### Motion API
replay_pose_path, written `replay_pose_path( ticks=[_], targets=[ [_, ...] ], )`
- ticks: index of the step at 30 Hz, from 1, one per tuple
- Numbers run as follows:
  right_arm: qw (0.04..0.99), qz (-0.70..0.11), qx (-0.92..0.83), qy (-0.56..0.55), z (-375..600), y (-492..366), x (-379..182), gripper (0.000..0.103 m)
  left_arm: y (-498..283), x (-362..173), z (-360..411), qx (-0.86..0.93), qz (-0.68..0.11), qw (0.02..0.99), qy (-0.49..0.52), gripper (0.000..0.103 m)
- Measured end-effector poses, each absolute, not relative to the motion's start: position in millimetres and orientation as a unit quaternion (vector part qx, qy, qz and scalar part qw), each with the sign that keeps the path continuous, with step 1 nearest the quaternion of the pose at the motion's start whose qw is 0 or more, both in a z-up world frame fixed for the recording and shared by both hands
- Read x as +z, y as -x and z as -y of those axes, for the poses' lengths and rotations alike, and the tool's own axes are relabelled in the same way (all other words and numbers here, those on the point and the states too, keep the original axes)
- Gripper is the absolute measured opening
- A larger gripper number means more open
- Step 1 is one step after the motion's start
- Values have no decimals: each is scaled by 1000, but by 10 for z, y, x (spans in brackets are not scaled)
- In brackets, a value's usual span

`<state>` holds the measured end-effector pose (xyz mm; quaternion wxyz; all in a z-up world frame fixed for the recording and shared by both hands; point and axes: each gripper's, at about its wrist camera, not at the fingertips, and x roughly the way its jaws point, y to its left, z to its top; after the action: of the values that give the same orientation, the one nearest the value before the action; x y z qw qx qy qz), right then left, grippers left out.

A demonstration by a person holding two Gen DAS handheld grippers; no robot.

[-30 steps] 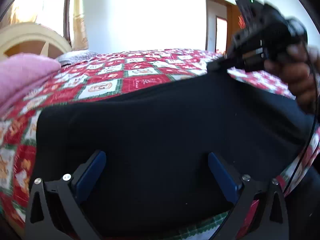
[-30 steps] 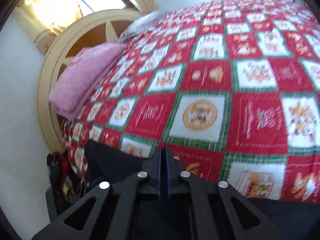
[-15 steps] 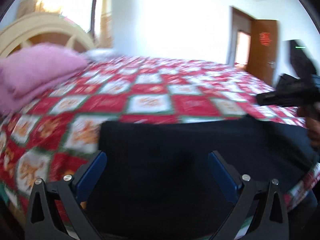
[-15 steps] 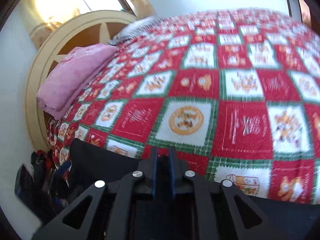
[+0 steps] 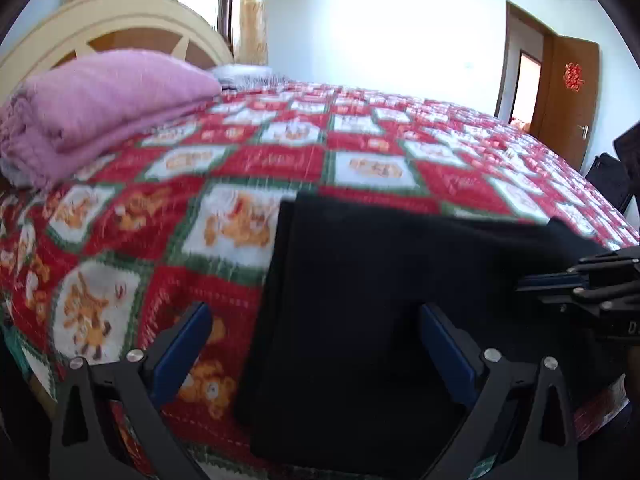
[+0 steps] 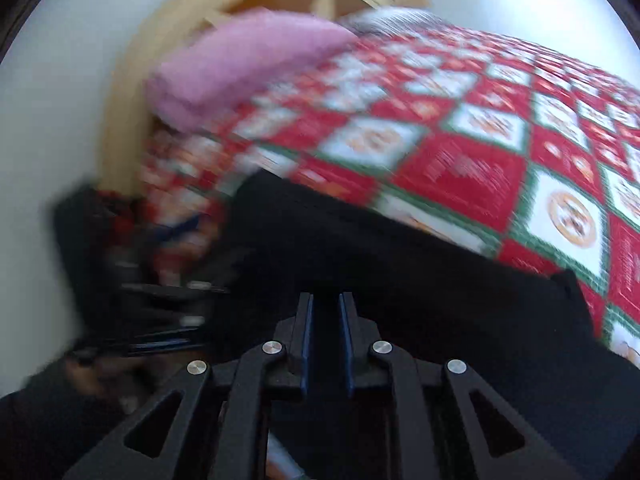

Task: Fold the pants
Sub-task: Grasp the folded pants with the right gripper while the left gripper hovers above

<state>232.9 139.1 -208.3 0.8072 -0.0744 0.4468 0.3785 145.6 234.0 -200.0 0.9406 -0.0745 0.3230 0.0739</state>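
The black pants (image 5: 360,300) lie folded on the red, white and green patterned bedspread (image 5: 224,184) near the bed's front edge. My left gripper (image 5: 316,344) is open, its blue pads (image 5: 182,348) spread wide, one over the bedspread and one over the pants' left part. My right gripper (image 6: 325,320) shows at the right edge of the left wrist view (image 5: 580,284). In its own view it hovers low over the pants (image 6: 400,264) with a narrow gap between its pads; nothing shows between them.
A folded pink blanket (image 5: 100,104) lies at the head of the bed by the cream headboard (image 5: 120,20). A brown door (image 5: 568,96) stands at the far right. The other gripper and hand (image 6: 132,320) show blurred at the left of the right wrist view.
The right gripper has let go of the pants' edge, its jaws parting slightly, and dropped low to the right. The pants now lie folded narrower. The left gripper has shifted left.
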Motion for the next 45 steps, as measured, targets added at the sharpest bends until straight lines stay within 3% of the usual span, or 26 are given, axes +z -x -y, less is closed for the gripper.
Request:
replay_pose_path(
  ticks=[5,12,16,33,45],
  targets=[
    [817,-420,382,100,-1305,-2157,-1978,14,-1353,-1714,-2334,64,-263,958,97,103],
    [822,-406,363,169,-1275,-1811,-2121,15,-1710,-1925,-2119,65,-348,933,59,103],
    [819,-392,362,209,-1235,-1578,-2215,19,-1708,-1964,-2231,59,-344,933,90,103],
    [807,-426,384,138,-906,-1574,-2307,21,-1488,-2018,-2346,79,-337,936,63,103],
    [852,-405,310,114,-344,-1556,-2126,26,-1479,-2017,-2364,78,-340,934,75,103]
  ],
)
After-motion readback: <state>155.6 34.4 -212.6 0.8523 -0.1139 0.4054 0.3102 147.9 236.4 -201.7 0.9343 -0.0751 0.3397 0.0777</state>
